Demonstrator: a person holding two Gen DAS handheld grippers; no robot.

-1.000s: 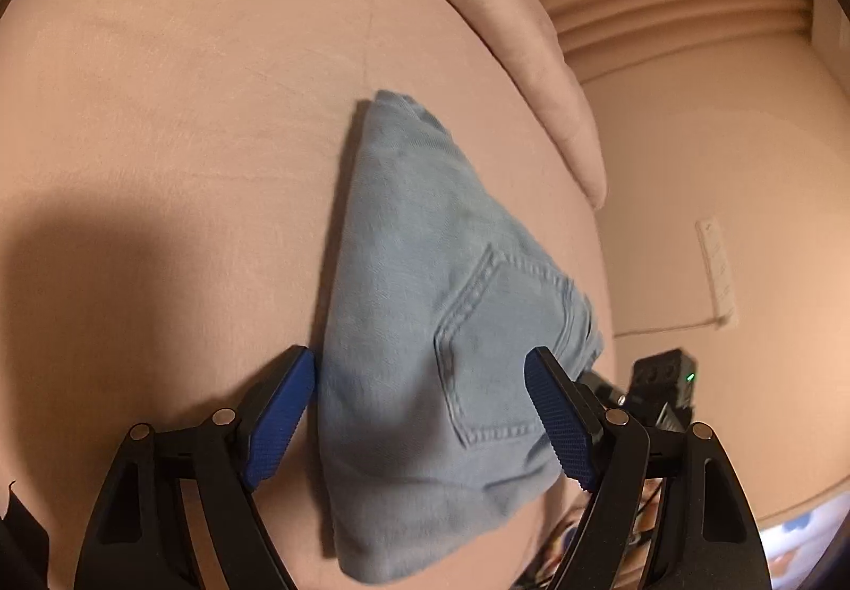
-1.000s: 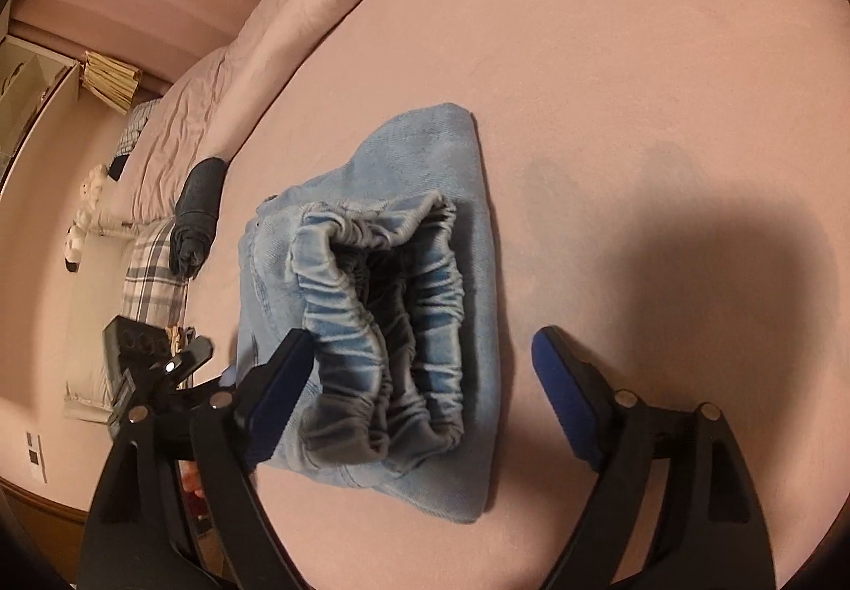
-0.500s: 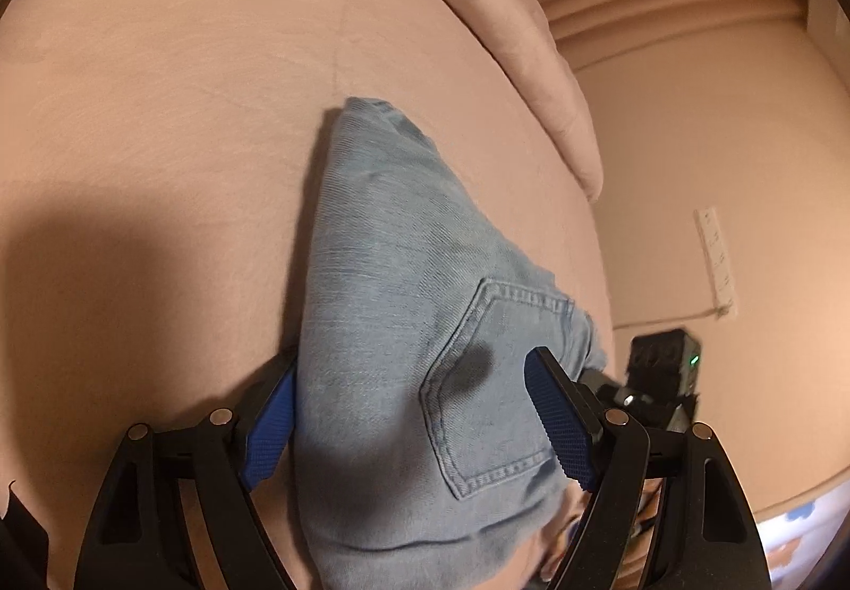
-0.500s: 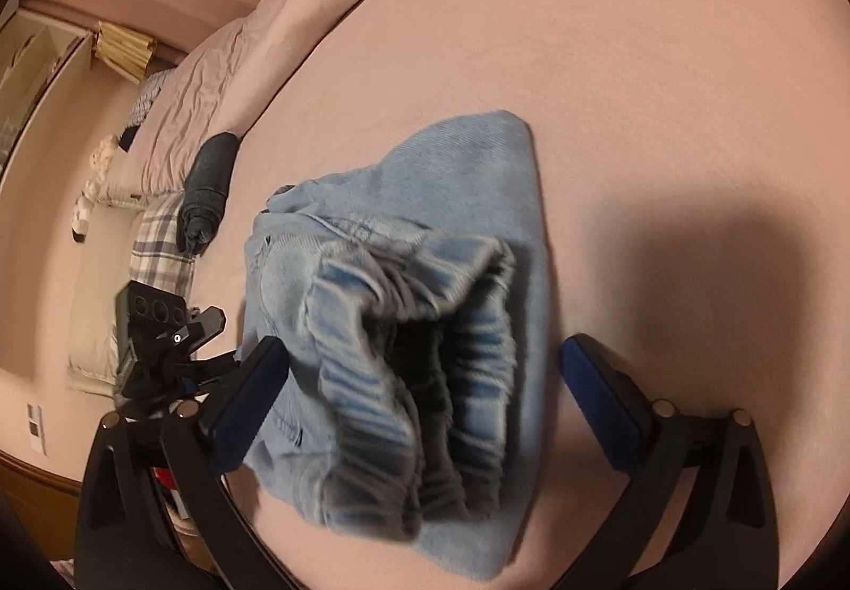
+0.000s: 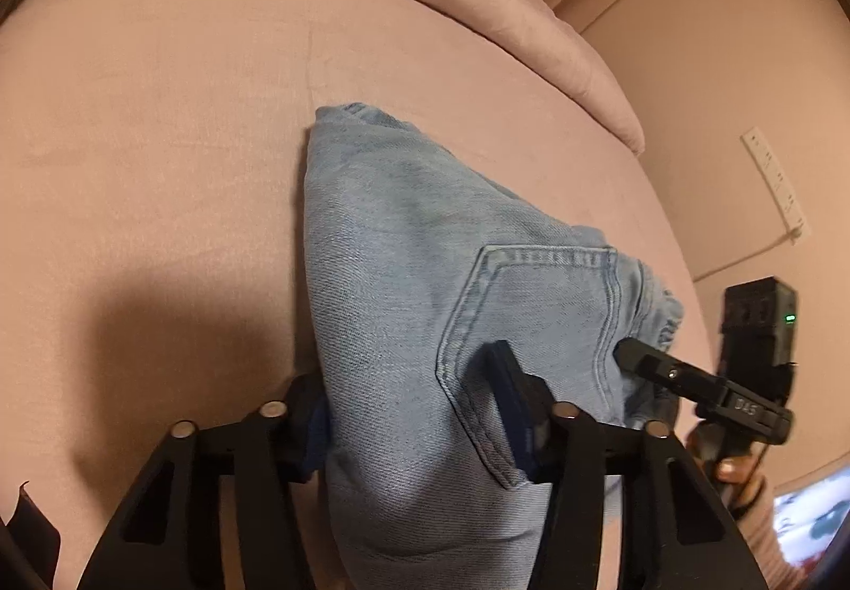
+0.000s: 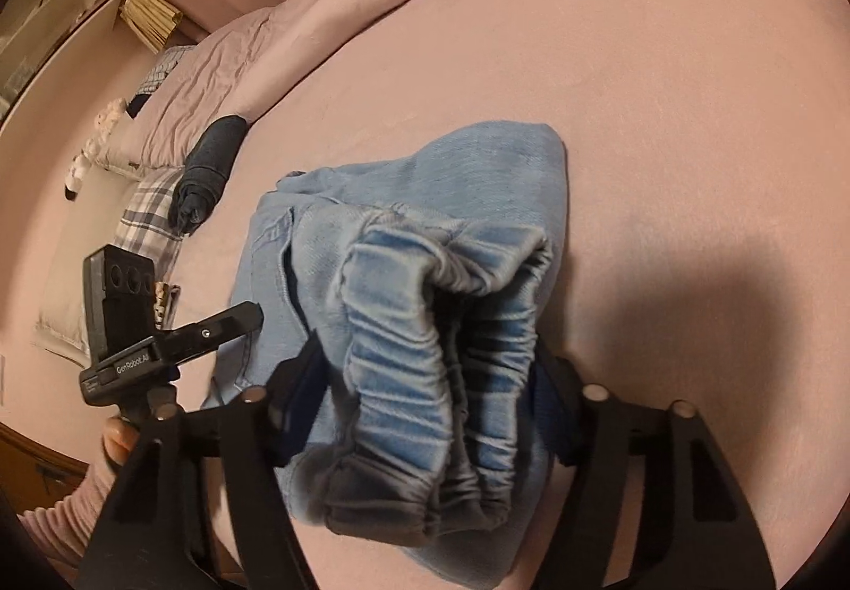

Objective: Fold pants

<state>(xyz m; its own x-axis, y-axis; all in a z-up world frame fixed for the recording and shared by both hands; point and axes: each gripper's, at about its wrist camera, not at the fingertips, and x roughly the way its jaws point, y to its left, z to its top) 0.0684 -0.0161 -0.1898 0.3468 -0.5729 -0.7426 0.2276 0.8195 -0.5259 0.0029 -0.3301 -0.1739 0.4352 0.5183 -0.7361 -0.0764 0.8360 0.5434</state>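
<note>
left wrist: left tongs (image 5: pixel 411 412) closing on pants (image 5: pixel 425 271); right tongs (image 6: pixel 430 396) closing around waistband (image 6: pixel 425 377).

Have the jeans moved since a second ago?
Yes. In the left wrist view the jeans now fill more of the frame, their near end raised off the bed between the closing left tool.

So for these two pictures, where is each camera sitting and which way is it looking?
Left wrist: on the left gripper, looking down its closing fingers at the jeans between them on the pink bed.
Right wrist: on the right gripper, closing around the jeans' elastic waistband; a sleeve shows.
Shared: the jeans, the bed, and each view catches the other gripper.
</note>
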